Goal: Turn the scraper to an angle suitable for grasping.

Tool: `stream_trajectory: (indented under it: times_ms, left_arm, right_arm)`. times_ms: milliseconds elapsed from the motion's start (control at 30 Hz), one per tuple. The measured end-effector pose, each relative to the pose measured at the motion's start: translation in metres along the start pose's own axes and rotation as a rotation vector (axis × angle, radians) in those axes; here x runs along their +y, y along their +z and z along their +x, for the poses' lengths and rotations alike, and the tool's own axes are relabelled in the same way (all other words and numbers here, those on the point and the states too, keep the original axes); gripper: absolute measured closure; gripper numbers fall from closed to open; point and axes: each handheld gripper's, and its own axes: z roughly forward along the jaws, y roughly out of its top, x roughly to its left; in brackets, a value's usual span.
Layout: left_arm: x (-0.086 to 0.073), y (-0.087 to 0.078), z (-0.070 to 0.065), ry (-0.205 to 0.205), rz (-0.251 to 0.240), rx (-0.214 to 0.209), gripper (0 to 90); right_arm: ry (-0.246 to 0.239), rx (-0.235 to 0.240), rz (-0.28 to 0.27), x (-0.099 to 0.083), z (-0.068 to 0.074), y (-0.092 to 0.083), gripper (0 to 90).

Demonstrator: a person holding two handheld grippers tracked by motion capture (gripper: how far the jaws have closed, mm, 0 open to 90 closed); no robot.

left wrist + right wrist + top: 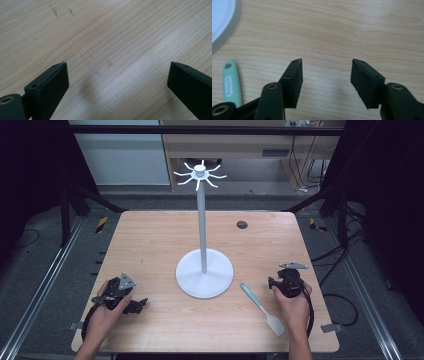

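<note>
High view: wooden table [150,245] bears white stand [204,272].

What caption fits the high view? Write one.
Open left gripper and right gripper flank a white stand; spatula beside it.

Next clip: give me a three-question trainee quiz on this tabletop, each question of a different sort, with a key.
1. True or false: the teal-handled spatula with a white blade hangs from a hook of the white stand with a round base and hooked top.
2. Which gripper is nearer the spatula? A) left gripper B) right gripper
3. Fill in: both grippers' jaws stand ____ over the light wooden table.

Key
1. False: it lies flat on the table, beside the stand's base.
2. B: its handle end shows at the left edge of the right gripper view.
3. Open, with nothing between them.
</note>
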Motion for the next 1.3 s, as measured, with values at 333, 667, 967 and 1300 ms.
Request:
stream_trajectory:
  times_ms: [333,667,967,1300]
  left_arm:
    - [0.0,-0.001,0.001,0.0,0.004,0.002,3.3]
    - [0.0,0.0,0.0,0.003,0.009,0.006,3.4]
    - [0.0,0.0,0.0,0.003,0.007,0.004,3.7]
    - [0.0,0.001,-0.001,0.005,0.01,0.003,3.8]
  right_arm:
    - [-0.101,0.068,0.003,0.008,0.03,-0.006,63.1]
    - [-0.166,0.101,0.049,0.012,0.054,-0.006,81.2]
    - [-0.222,0.161,0.094,0.014,0.077,0.0,90.0]
    - [-0.223,0.164,0.137,0.013,0.079,0.007,90.0]
